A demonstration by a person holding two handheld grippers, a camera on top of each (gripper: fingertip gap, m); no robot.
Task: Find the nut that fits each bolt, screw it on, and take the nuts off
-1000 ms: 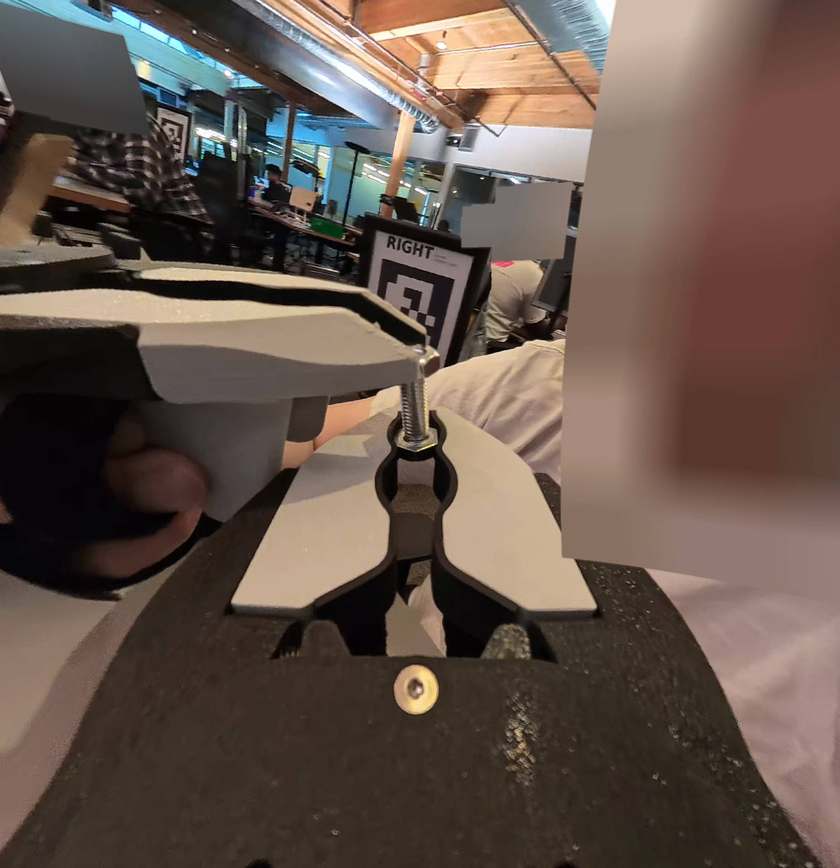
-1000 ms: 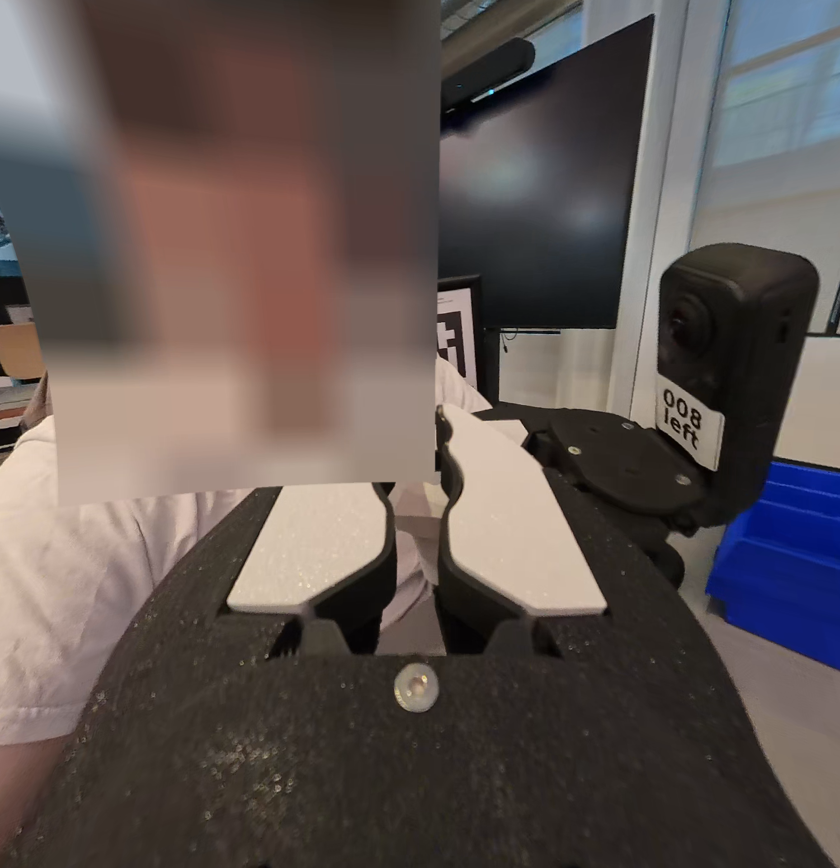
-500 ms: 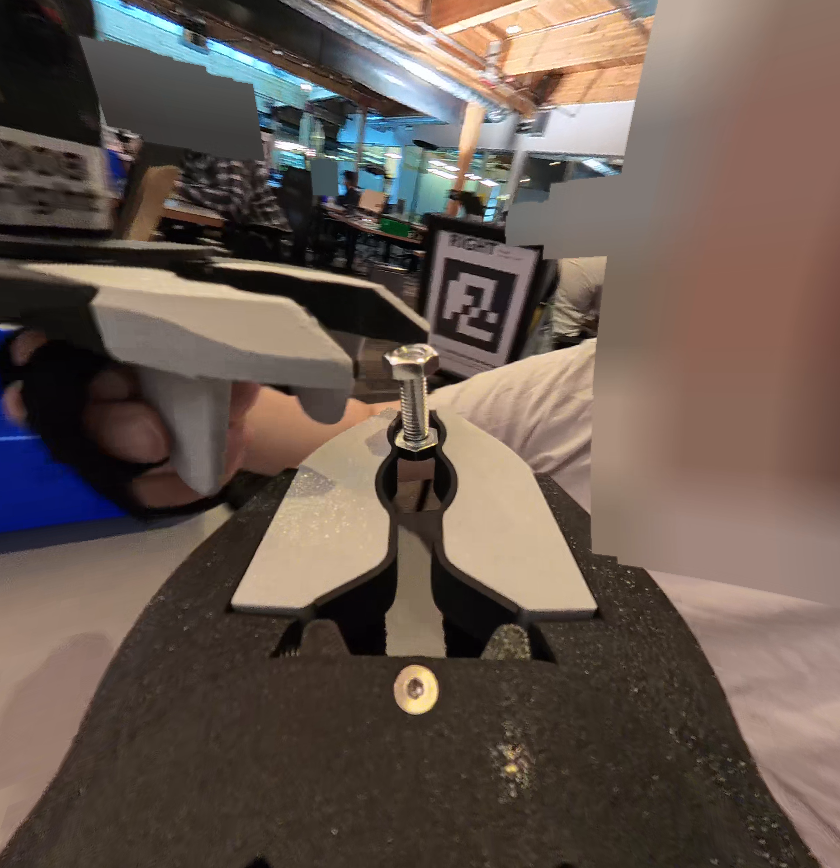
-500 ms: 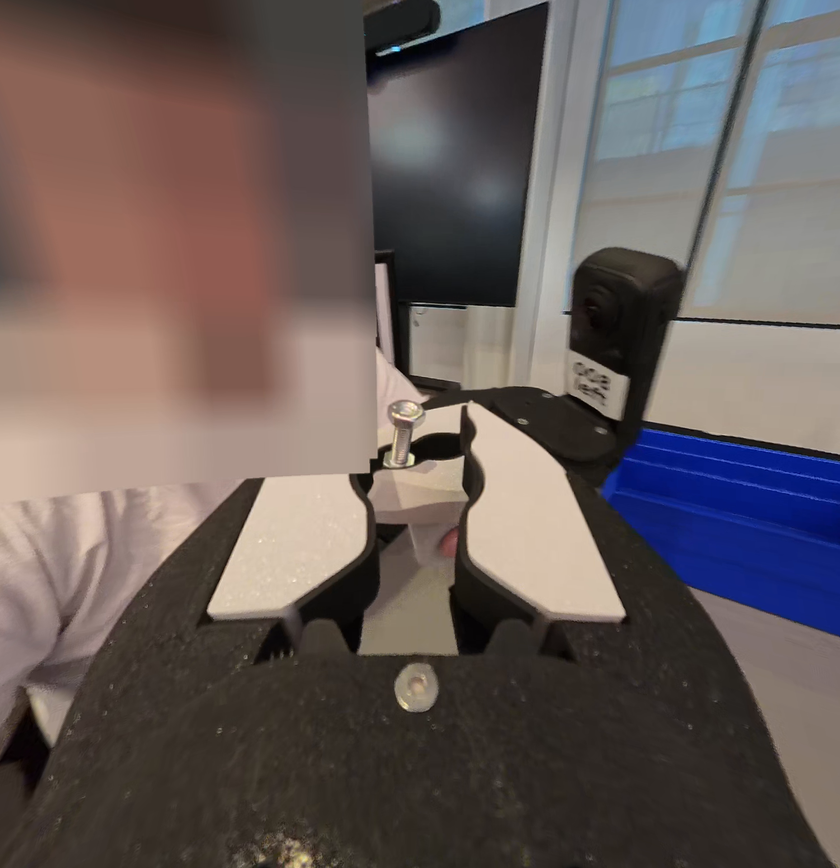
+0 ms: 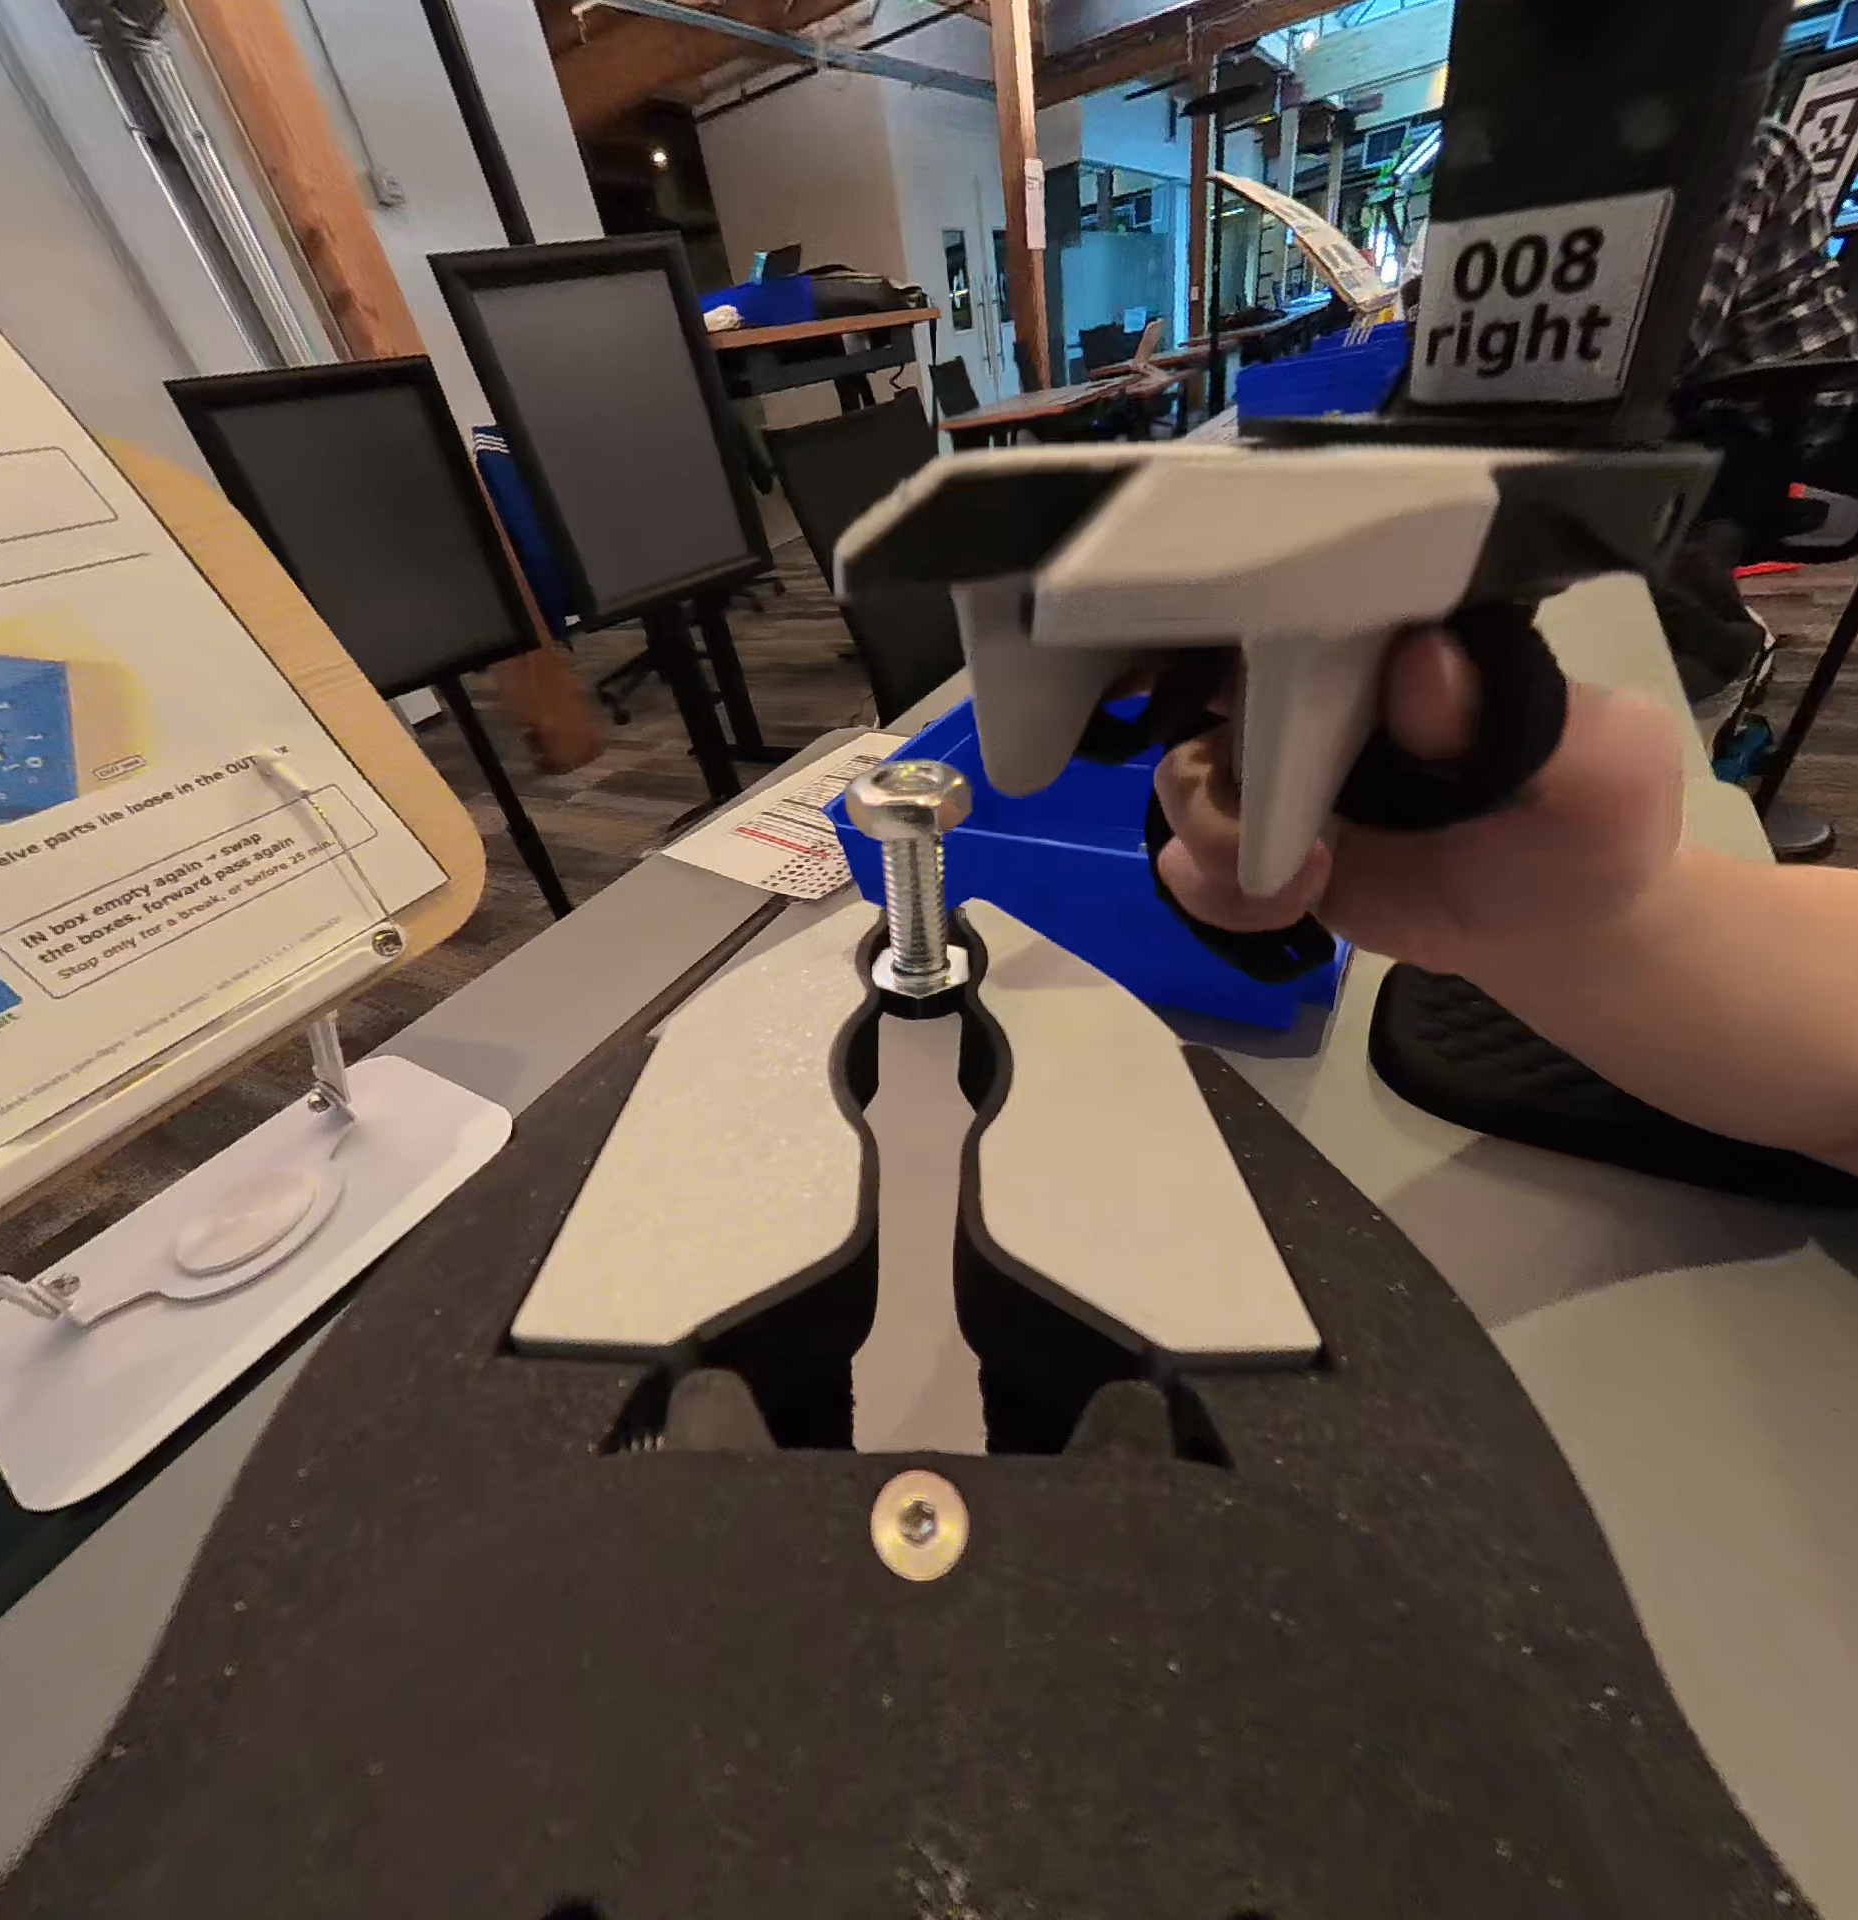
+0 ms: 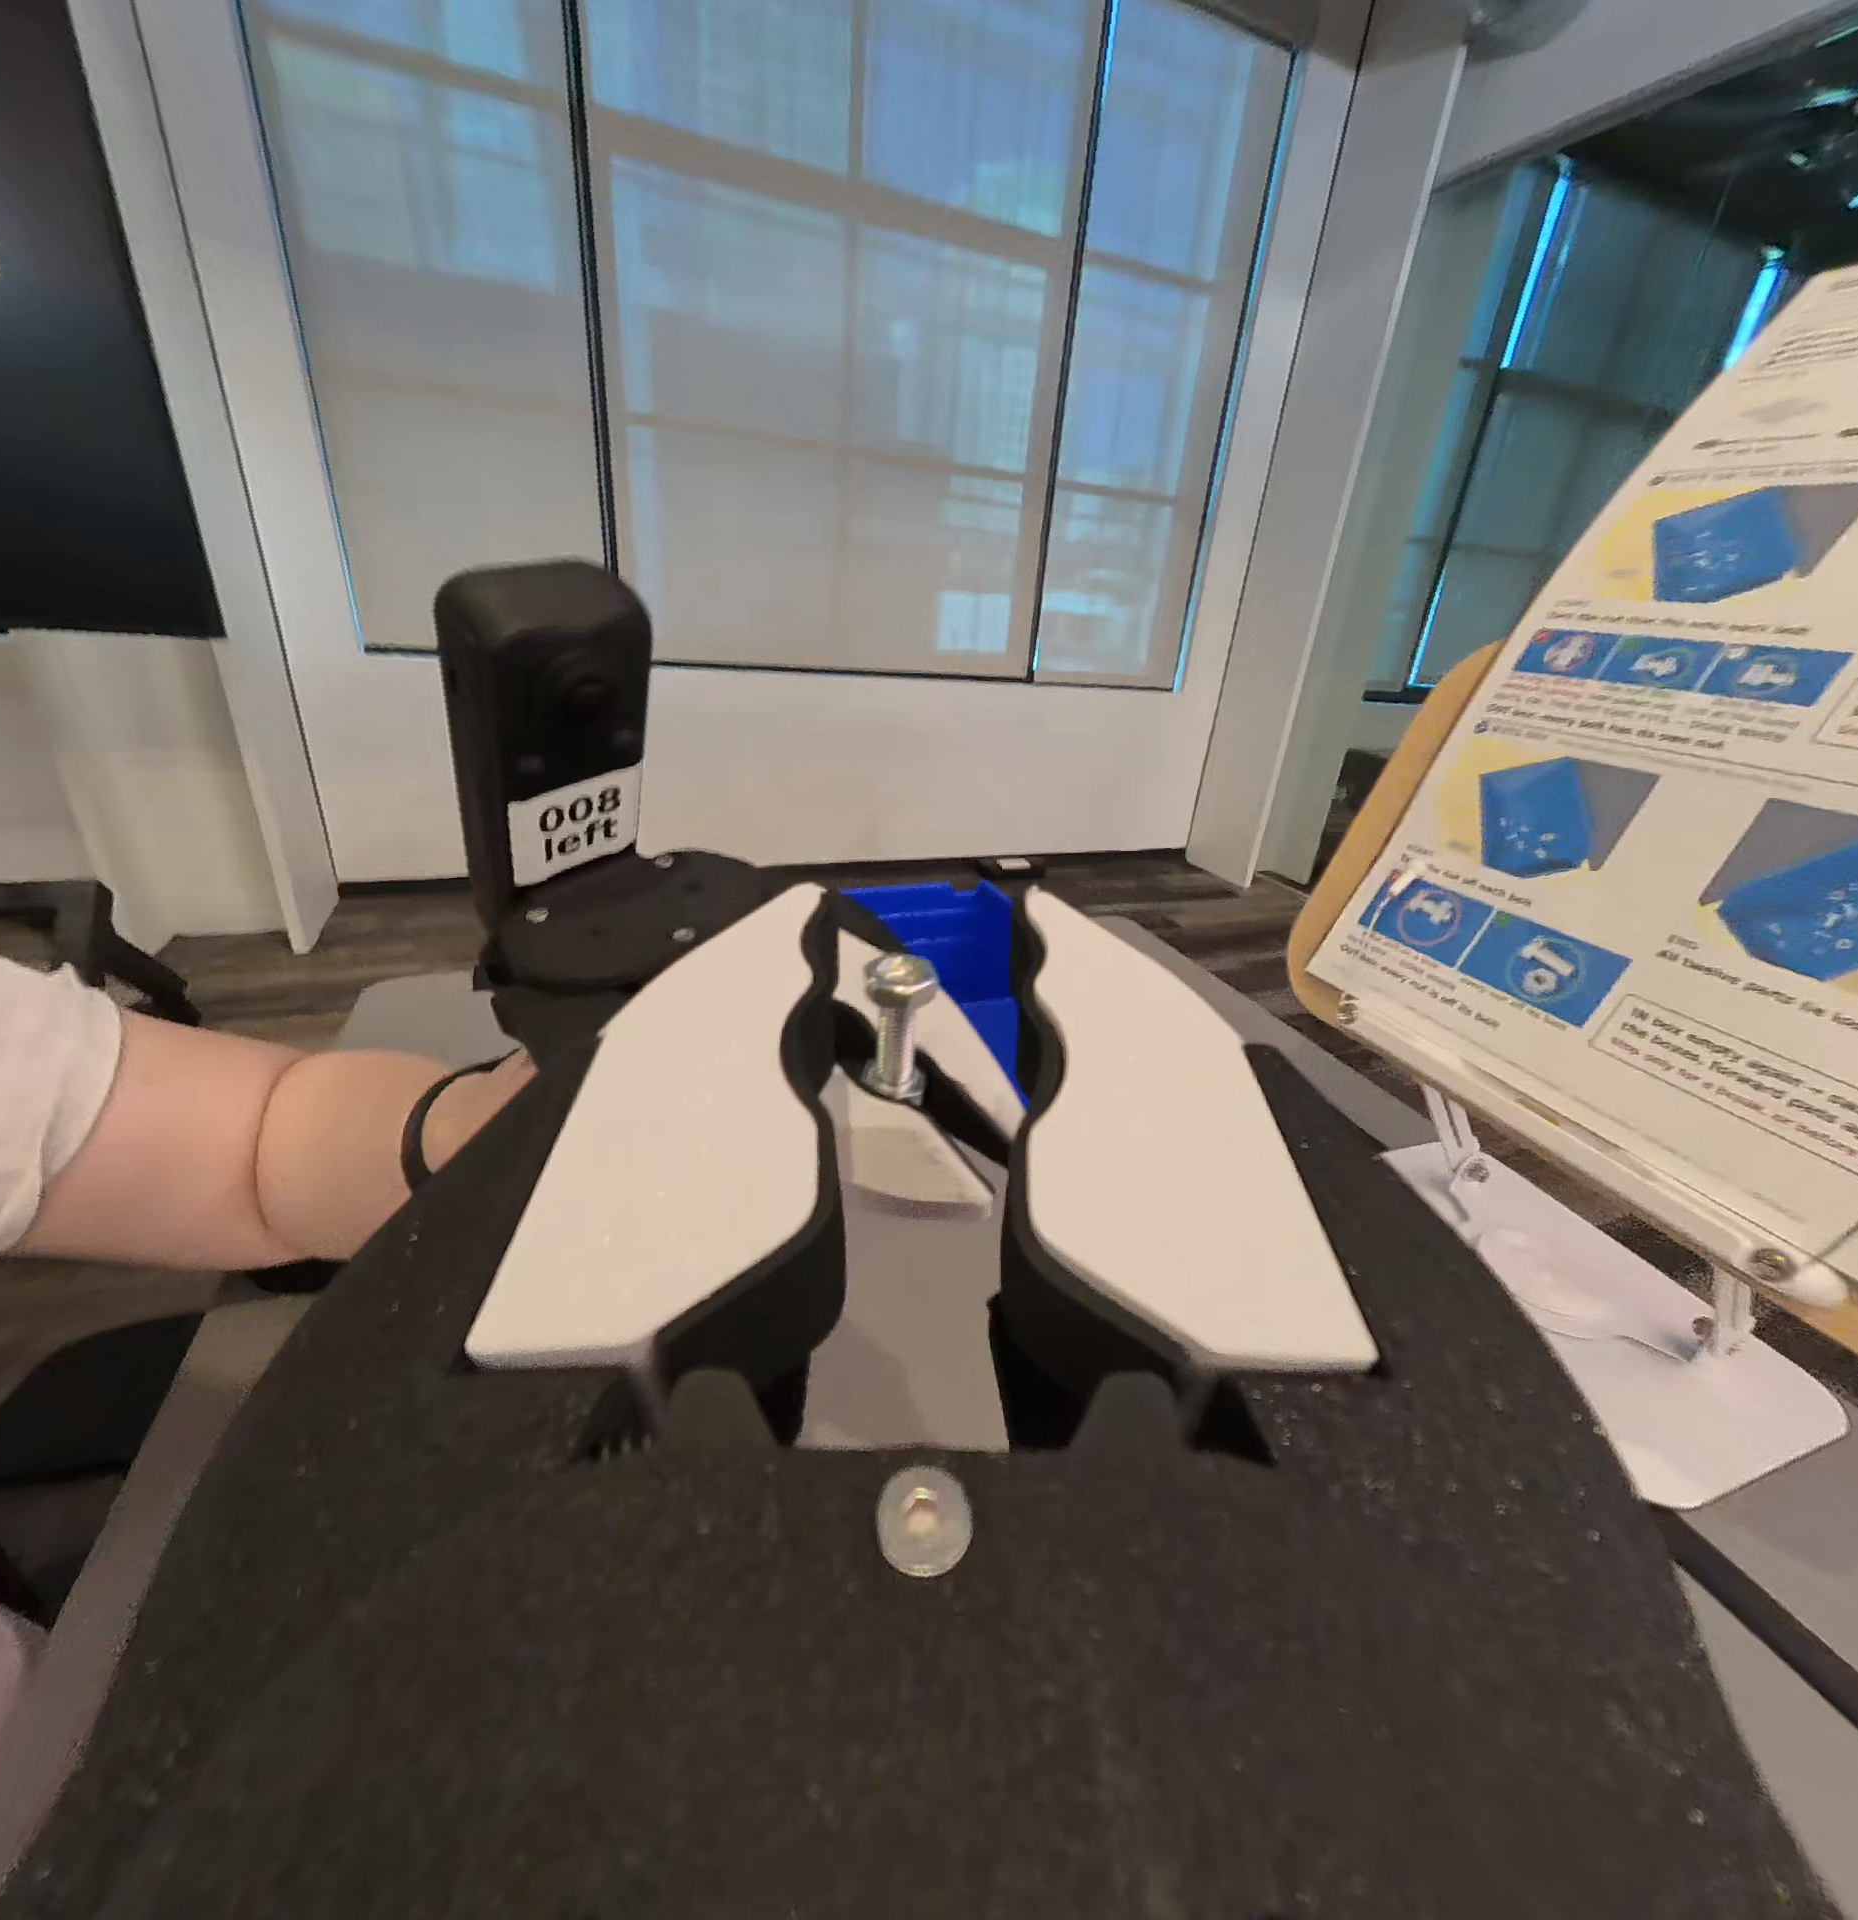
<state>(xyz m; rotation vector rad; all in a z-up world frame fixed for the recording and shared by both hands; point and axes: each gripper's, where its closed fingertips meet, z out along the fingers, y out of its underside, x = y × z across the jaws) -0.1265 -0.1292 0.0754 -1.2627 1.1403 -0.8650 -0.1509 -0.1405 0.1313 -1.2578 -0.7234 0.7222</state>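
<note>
A silver hex-head bolt (image 5: 912, 894) stands upright with a nut (image 5: 923, 972) low on its thread. My left gripper (image 5: 920, 930) is shut on the nut, held in the rounded notch at its fingertips. My right gripper (image 6: 920, 914) is open and empty; the bolt (image 6: 897, 1023) and nut (image 6: 897, 1088) show between its spread fingers, apart from both. In the left wrist view the right gripper (image 5: 904, 551) hovers just above and right of the bolt head, held by a hand. The left gripper's fingers (image 6: 909, 1169) show under the bolt in the right wrist view.
A blue bin (image 5: 1070, 873) sits on the grey table (image 5: 1631, 1403) behind the bolt; it also shows in the right wrist view (image 6: 935, 925). An instruction board on a white stand (image 5: 125, 779) is at the left. A printed sheet (image 5: 790, 831) lies by the bin. The gap from one gripper's tips to the other's is roughly 6 cm.
My right gripper let go of the bolt head, opened and drew back. Both grippers swung from facing the person to facing the table. The nut stays in my left gripper.
</note>
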